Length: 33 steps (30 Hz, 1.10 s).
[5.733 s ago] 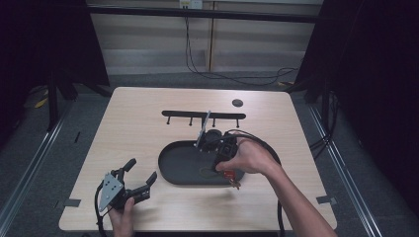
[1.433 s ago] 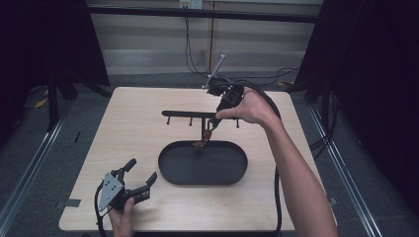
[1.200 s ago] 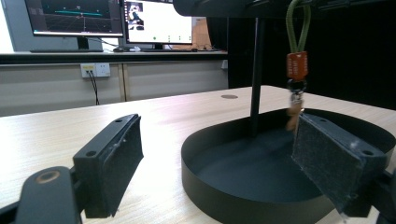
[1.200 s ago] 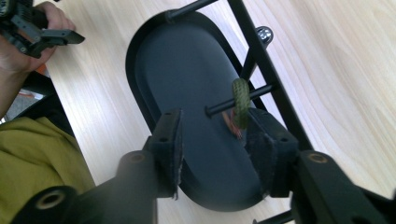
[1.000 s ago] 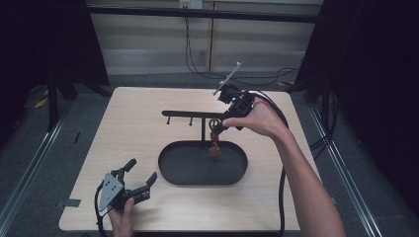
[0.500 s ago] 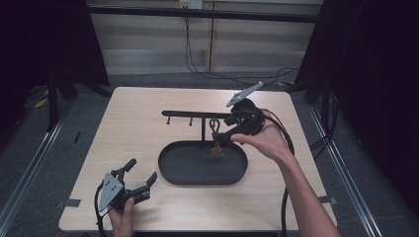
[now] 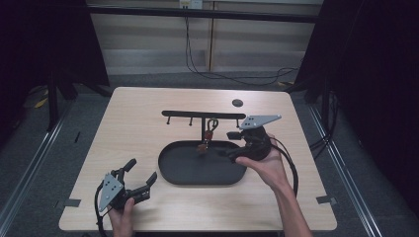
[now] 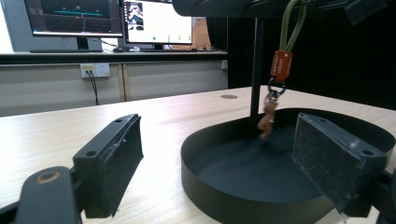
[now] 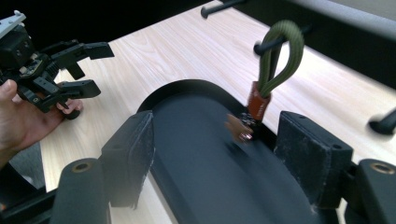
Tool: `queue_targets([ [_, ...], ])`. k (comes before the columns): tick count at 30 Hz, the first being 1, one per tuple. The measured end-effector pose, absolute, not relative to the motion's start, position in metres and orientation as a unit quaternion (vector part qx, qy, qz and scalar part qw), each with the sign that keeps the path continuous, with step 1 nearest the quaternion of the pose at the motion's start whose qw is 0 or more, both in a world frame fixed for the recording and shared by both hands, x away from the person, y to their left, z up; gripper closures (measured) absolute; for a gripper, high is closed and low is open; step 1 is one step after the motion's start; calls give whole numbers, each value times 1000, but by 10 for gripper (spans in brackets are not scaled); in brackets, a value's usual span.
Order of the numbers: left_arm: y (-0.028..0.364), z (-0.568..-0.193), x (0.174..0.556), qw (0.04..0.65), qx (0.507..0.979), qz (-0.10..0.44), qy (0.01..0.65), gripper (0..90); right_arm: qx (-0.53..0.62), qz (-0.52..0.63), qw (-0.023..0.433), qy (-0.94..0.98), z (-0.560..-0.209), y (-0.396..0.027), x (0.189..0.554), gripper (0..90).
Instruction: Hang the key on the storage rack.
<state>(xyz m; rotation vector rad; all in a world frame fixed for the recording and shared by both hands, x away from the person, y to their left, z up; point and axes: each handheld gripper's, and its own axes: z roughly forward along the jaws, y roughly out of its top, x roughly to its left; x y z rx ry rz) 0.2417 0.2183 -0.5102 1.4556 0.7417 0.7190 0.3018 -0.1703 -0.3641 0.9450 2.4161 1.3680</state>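
Keychain hung by green loop on rack peg, charm over black tray. Right gripper jaws had just opened, empty, beside it. Left gripper apart, idle. Risk: jaw brushing swinging charm, slipping loop off peg.

The tabletop is pale wood with a fine straight grain. On it sits an oval tray in matt black, and behind that a black rack with black pegs. From one peg hangs a keychain: its loop is olive green cord, its tag is orange-red with small pale lettering, and the little charm below is tan brown. Near the far edge lies a small dark round disc. Both the left gripper and the right gripper are black, each topped by a grey plate with dark holes; their jaws carry dull black pads flecked with pale specks.
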Motion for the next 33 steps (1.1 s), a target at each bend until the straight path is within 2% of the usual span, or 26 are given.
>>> queue_targets([
  [6, 218, -510, 242, 628, 634, 313, 324, 158, 343, 494, 121, 790, -388, -178, 287, 205],
  [8, 218, -510, 242, 628, 635, 313, 324, 157, 348, 504, 136, 778, -397, -181, 279, 137],
  [18, 218, -510, 242, 626, 636, 314, 324, 158, 414, 520, 200, 720, -452, -207, 252, 150],
  [24, 218, -510, 242, 627, 635, 314, 324, 158, 441, 526, 288, 668, -488, -212, 231, 160],
  [28, 218, -510, 242, 628, 635, 313, 325, 158, 449, 538, 303, 646, -504, -212, 223, 161],
  [33, 218, -510, 241, 628, 634, 314, 325, 158, 441, 554, 320, 630, -506, -218, 219, 146],
])
